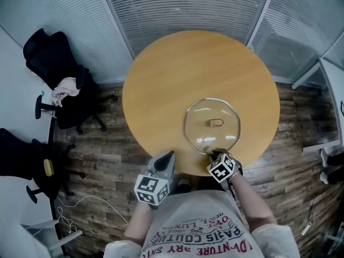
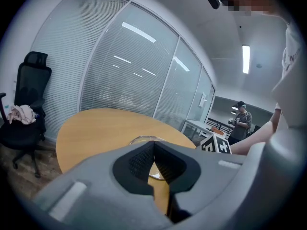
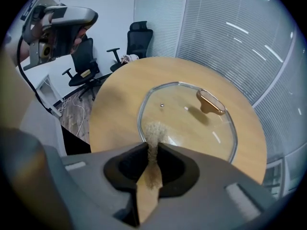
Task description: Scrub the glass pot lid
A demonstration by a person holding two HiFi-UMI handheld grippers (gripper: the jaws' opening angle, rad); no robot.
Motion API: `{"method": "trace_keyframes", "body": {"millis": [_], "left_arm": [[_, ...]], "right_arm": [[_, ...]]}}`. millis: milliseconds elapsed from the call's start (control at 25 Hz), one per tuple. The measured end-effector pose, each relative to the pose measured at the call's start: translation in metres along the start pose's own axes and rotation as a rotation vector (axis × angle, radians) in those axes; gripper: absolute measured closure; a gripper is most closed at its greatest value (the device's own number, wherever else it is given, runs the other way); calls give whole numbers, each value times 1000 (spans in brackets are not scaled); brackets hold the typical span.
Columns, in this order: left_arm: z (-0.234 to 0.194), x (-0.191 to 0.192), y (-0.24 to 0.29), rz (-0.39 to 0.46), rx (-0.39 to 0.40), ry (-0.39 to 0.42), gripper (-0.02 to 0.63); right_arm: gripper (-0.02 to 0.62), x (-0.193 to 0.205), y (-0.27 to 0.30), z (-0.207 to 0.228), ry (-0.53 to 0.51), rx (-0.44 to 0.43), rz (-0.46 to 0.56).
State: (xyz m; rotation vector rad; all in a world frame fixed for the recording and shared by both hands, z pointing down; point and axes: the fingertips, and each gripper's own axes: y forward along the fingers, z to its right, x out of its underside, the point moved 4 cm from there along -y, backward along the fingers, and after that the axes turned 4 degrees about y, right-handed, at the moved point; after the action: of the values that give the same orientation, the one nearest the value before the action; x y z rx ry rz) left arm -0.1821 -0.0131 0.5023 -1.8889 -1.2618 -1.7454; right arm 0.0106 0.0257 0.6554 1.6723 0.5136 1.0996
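Observation:
The glass pot lid (image 1: 212,125) lies flat on the round wooden table (image 1: 161,90), with its tan handle (image 1: 216,123) on top. My right gripper (image 1: 217,156) is at the lid's near rim, shut on a tan speckled scrub pad (image 3: 153,131). The pad sticks out past the jaws over the lid (image 3: 192,123), near its edge; the handle (image 3: 210,103) is farther off. My left gripper (image 1: 167,157) is at the table's near edge, left of the lid, shut with nothing in it. In the left gripper view, the lid's rim (image 2: 143,139) shows just beyond the left gripper (image 2: 153,148).
Black office chairs (image 1: 59,74) stand on the wood floor left of the table, one with a cloth (image 1: 65,87) on it. Glass walls with blinds (image 1: 188,4) close off the far side. A white cable (image 1: 80,206) lies on the floor. A person (image 2: 241,120) stands far off.

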Motion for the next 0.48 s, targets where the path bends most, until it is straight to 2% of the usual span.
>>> {"method": "trace_keyframes", "body": {"millis": [240,480], "left_arm": [[-7,1,-10,-5,-32,1,598],[-5,-7,0,7,-56,1,598]], "right_arm": [[537,-11,-8,-4,-3,-22,49],[537,-39,-30,21,-45,-8,128]]}}
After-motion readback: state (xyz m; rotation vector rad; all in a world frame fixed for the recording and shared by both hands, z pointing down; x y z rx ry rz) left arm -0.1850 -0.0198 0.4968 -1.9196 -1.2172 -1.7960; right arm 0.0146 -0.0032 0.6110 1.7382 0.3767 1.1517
